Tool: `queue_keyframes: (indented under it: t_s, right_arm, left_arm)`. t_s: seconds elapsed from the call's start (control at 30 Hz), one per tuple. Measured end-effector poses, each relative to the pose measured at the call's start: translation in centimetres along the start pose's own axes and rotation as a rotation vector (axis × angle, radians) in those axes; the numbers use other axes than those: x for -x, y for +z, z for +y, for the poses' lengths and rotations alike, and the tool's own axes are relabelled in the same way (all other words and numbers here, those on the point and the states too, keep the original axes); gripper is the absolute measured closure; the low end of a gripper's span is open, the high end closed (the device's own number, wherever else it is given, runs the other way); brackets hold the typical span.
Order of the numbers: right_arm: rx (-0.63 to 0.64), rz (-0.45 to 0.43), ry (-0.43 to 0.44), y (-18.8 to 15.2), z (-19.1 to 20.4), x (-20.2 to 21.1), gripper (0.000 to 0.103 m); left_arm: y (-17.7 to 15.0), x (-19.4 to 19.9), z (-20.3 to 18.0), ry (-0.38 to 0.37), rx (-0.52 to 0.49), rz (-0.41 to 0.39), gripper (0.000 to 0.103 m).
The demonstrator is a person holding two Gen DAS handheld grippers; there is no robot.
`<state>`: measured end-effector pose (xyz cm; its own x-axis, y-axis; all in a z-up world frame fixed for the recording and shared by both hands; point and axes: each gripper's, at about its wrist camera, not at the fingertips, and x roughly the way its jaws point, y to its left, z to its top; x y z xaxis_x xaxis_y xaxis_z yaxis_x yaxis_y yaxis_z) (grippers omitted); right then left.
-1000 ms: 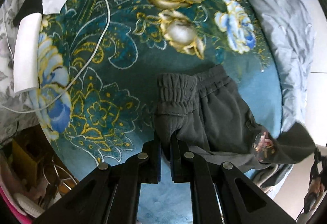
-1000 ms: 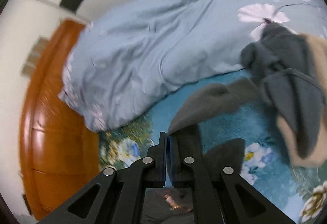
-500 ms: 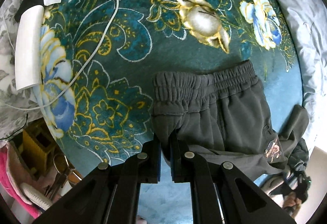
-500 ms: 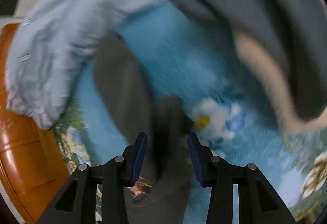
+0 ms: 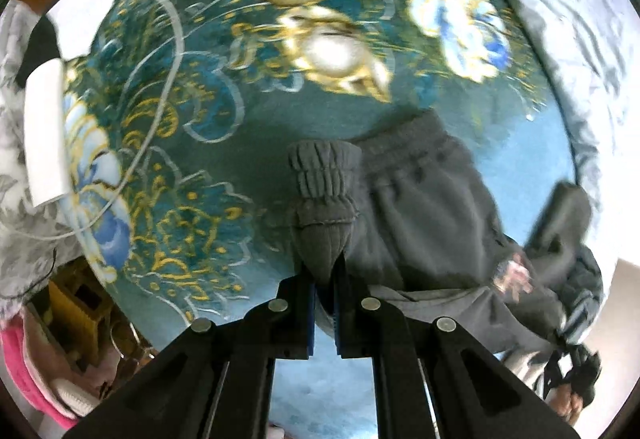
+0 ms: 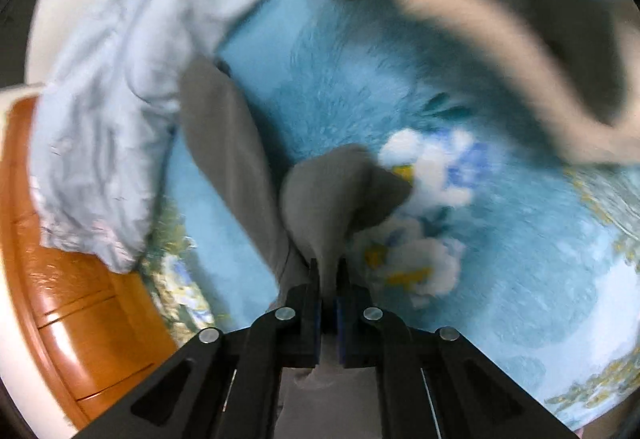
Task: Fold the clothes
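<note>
Both tongs [image 5: 325, 281] [image 6: 328, 277] pinch grey trousers [image 5: 420, 207].

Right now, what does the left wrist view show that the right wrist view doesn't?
Left wrist only: the elastic waistband of the dark grey trousers, a white cable and a white box at the blanket's edge.

Right wrist only: a wooden bed frame, a grey and beige garment, and a trouser leg.

Both: the floral blue blanket, the pale quilt, and jaws shut on grey trouser fabric.
</note>
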<state>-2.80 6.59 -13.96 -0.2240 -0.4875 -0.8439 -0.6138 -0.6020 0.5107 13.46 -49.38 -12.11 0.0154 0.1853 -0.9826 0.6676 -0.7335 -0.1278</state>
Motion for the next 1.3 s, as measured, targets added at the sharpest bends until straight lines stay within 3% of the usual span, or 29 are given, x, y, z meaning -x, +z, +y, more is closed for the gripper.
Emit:
queue_keyframes:
  t_s: [0.13,0.33,0.47,0.53,0.7,0.9,0.97,1.03,1.17,1.3]
  right_arm:
    - [-0.08,-0.133,0.059,-1.9,-5.9,8.6,0.098]
    - [-0.174,-0.344,0.059,-3.9,-15.5,20.7,0.098]
    - [-0.192,-0.445,0.012,-7.7,-20.8,24.7,0.098]
    - [-0.217,-0.43,-0.047,-9.6,-24.1,24.2,0.098]
    - [-0.334,-0.231,-0.122,-13.2,-32.2,18.5,0.098]
    - [-0.261,-0.076,-0.166,-14.8,-34.6,14.7,0.096]
    - [-0.242,-0.066,-0.161,-14.7,-35.2,15.1,0.094]
    - [-0.229,-0.069,-0.16,-14.3,-35.8,16.0,0.085]
    - [-0.213,-0.143,-0.243,-12.3,-36.9,20.2,0.08]
    - [-0.144,-0.217,-0.285,-9.8,-35.6,23.7,0.077]
  left_arm:
    - [-1.8,0.4,-3.2,-0.05,-0.11,0.007,0.097]
    - [-7.5,0.4,-8.9,-0.115,-0.297,0.056,0.096]
    - [-11.2,0.2,-11.5,-0.076,-0.421,0.07,0.096]
    - [-12.6,0.1,-11.3,-0.029,-0.446,0.057,0.097]
    - [-13.0,0.9,-8.7,0.113,-0.419,-0.045,0.098]
    - [-14.5,0.9,-7.1,0.235,-0.449,-0.125,0.097]
    - [-14.8,0.5,-6.1,0.24,-0.402,-0.127,0.096]
    - [-14.9,0.6,-5.3,0.231,-0.343,-0.13,0.094]
    - [-15.0,2.0,-3.8,0.183,-0.222,-0.151,0.086]
    - [-15.0,5.1,-3.2,0.148,-0.185,-0.224,0.078]
